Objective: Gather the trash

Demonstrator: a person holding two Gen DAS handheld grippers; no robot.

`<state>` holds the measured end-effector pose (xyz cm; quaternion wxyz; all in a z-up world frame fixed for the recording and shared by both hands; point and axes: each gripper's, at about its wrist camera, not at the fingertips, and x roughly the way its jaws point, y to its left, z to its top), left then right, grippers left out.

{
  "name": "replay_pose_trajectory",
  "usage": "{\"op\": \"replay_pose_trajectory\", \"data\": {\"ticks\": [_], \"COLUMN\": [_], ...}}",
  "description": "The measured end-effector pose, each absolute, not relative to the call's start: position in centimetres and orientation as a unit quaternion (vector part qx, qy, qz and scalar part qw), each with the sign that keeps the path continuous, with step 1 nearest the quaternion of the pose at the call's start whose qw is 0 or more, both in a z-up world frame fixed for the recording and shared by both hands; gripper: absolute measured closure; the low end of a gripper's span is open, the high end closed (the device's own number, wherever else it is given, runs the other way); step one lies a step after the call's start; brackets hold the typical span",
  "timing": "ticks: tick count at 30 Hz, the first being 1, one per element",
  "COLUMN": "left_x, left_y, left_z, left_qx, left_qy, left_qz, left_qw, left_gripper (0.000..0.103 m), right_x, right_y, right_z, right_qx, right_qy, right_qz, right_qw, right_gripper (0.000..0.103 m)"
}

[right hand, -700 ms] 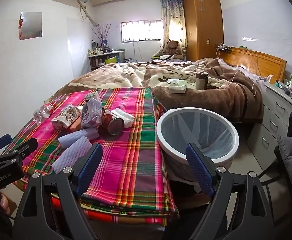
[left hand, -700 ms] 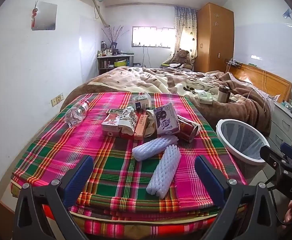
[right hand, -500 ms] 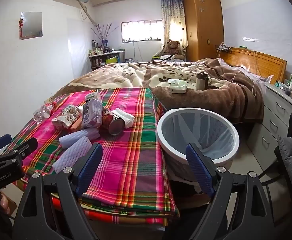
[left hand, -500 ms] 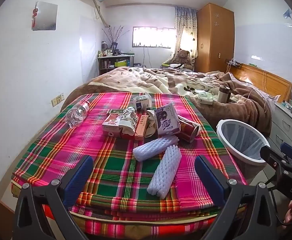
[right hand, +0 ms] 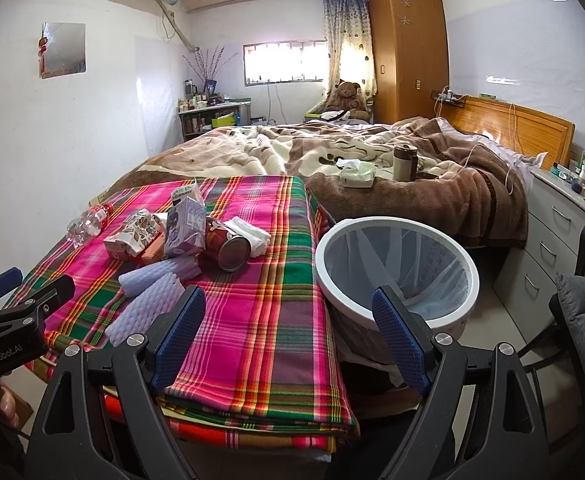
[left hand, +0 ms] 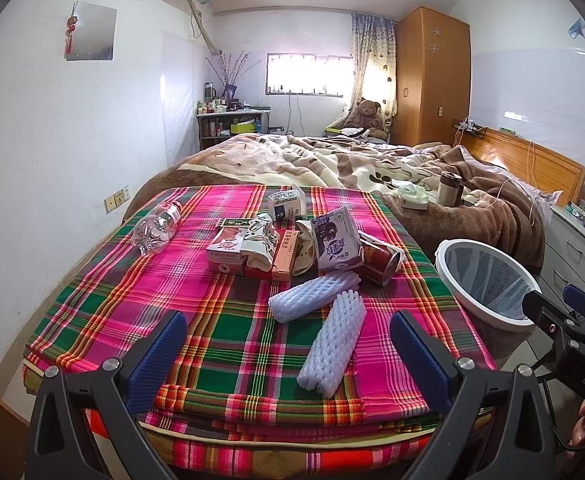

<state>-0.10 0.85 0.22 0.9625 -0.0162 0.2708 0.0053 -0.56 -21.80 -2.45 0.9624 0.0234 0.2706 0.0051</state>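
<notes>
White foam sleeves, two of them, lie nearest on the surface, which is covered with a plaid cloth of pink, green and red. The near foam sleeve has its long axis from the front edge up and a little to the right, toward the heap of trash. The far foam sleeve lies more across, with its right end touching the heap.

Behind them the trash is gathered in one heap: a purple carton standing tilted, a red can on its side with its end toward the front right, a flat pink box and a crumpled wrapper. A small white carton stands a little behind. A clear bottle lies alone at the left, its cap end toward the far side.

The white bin with a thin bag inside stands on the floor just beside the right edge of the surface.

The left tool is released, fingers wide apart, nothing between them, and it hangs before the near foam sleeve. The right tool is released also and empty, between the cloth and the bin.
</notes>
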Motion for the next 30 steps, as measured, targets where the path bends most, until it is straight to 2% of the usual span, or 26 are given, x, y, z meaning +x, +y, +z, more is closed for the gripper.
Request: {"op": "replay_pose_trajectory", "data": {"ticks": [30], "left_x": [0.21], "left_y": [0.70], "left_z": [-0.38], "left_qx": [-0.017], "left_qy": [0.276], "left_qz": [0.006], "left_qw": [0.961], "left_gripper": [0.000], "right_x": [0.10], "right_y": [-21.57], "right_z": [-2.40], "right_qx": [0.018], "right_qy": [0.271], "right_qz": [0.005], "right_qw": [0.962], "right_gripper": [0.016]}}
